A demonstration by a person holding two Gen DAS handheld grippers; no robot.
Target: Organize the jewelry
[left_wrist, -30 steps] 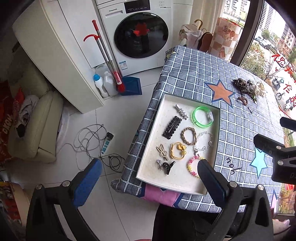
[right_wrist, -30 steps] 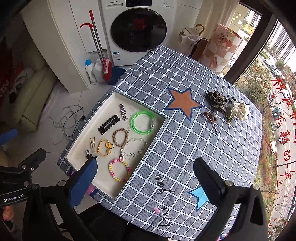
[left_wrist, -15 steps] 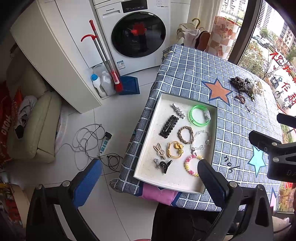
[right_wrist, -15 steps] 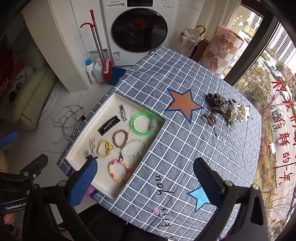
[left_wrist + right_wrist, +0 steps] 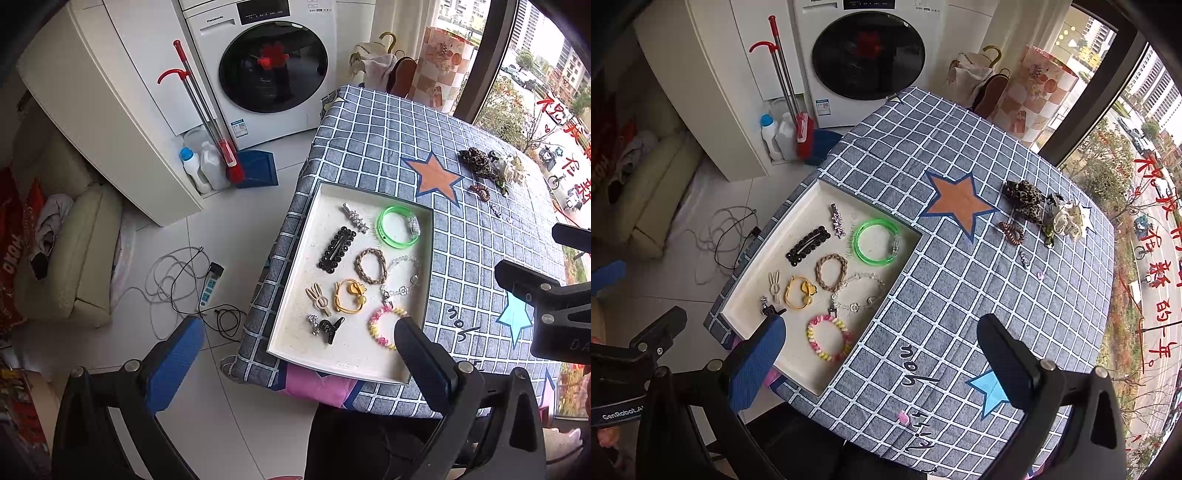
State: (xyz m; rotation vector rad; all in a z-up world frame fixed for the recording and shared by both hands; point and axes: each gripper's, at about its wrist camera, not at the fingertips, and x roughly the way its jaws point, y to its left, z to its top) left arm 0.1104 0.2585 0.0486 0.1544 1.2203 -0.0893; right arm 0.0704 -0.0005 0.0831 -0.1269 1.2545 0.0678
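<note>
Both the left gripper (image 5: pixel 295 354) and right gripper (image 5: pixel 882 350) are spread, empty. The coiled hair tie (image 5: pixel 1012 232) on the counter (image 5: pixel 960 295) looks light and springy; pinch across its ring.

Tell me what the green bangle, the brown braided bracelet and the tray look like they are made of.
Green bangle: likely translucent plastic, glossy, with light showing through. Brown braided bracelet: seemingly woven cord or leather, matte, with a visible plait. Tray: cream, speckled, matte; possibly card or plastic, unclear.
</note>
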